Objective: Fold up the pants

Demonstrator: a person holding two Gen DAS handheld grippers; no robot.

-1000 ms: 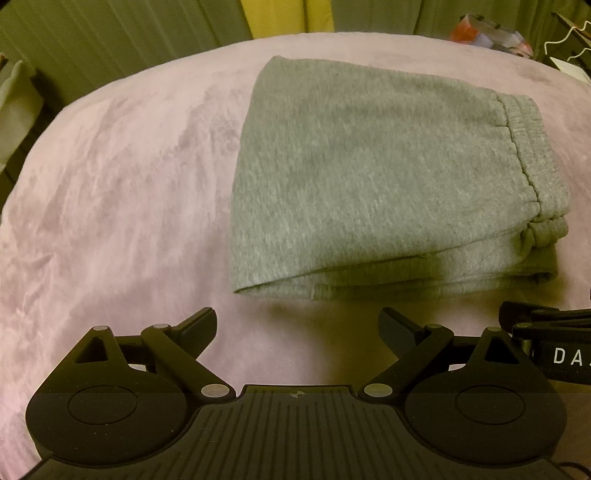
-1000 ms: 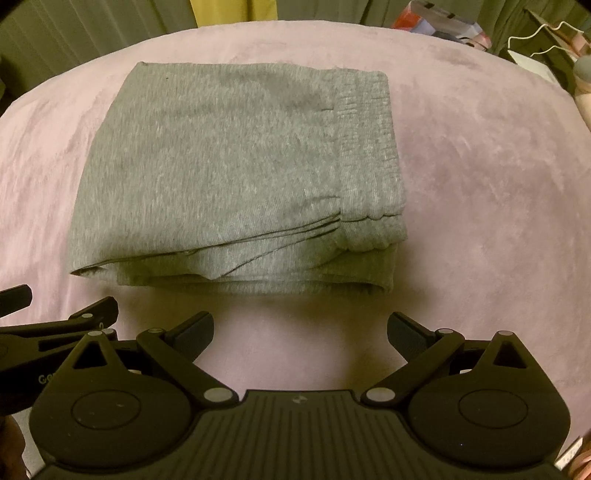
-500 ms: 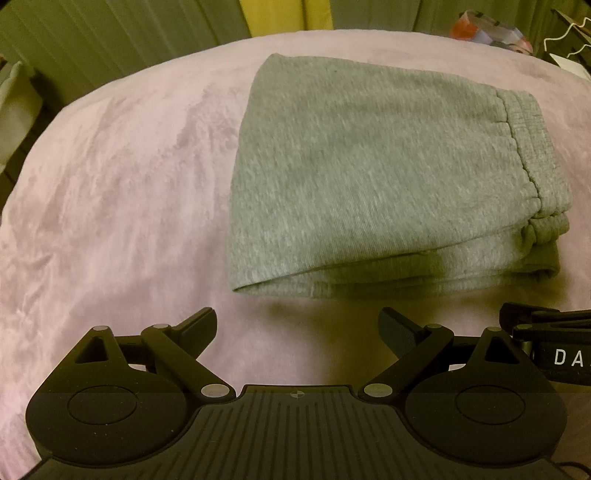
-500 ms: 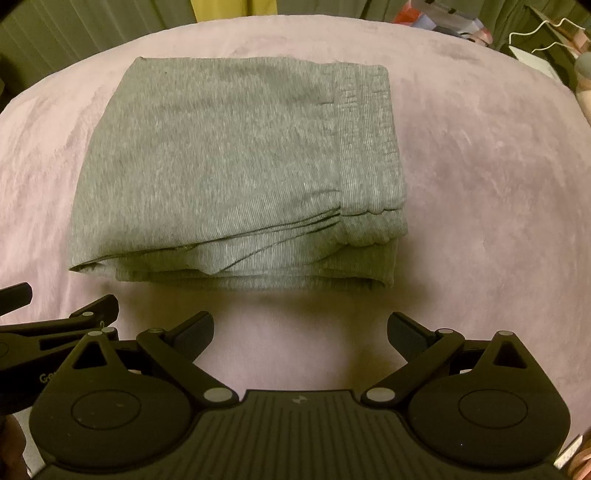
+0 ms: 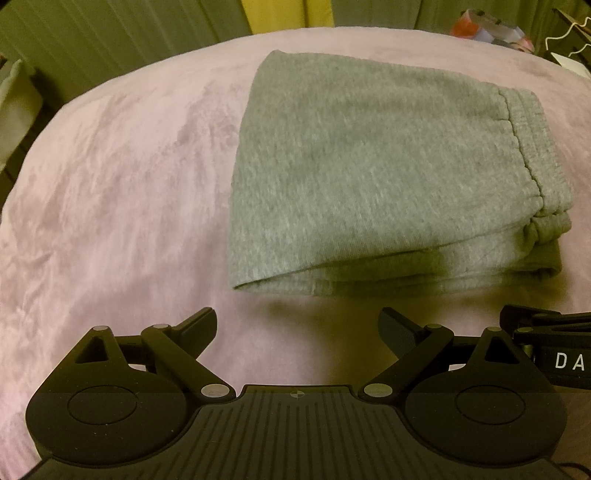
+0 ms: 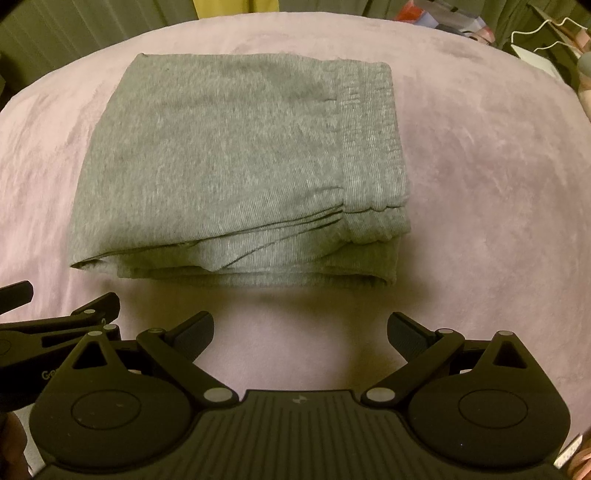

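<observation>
Pants [image 6: 236, 166]: grey, folded into a compact stack, lying mid-blanket [image 6: 498, 184], waistband to the right. Left tongs [image 5: 297, 328] and right tongs [image 6: 300, 330]: released, empty, just short of the near edge. Folding judged complete, hence nothing gripped.

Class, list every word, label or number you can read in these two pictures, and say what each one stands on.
"DA": white letters on the right gripper, cut off by the edge of the left wrist view.
"Go": pale letters on the left gripper, partly hidden in the right wrist view.
The grey pants show no label or print.
Boxes in the background: too blurred to read.
</observation>
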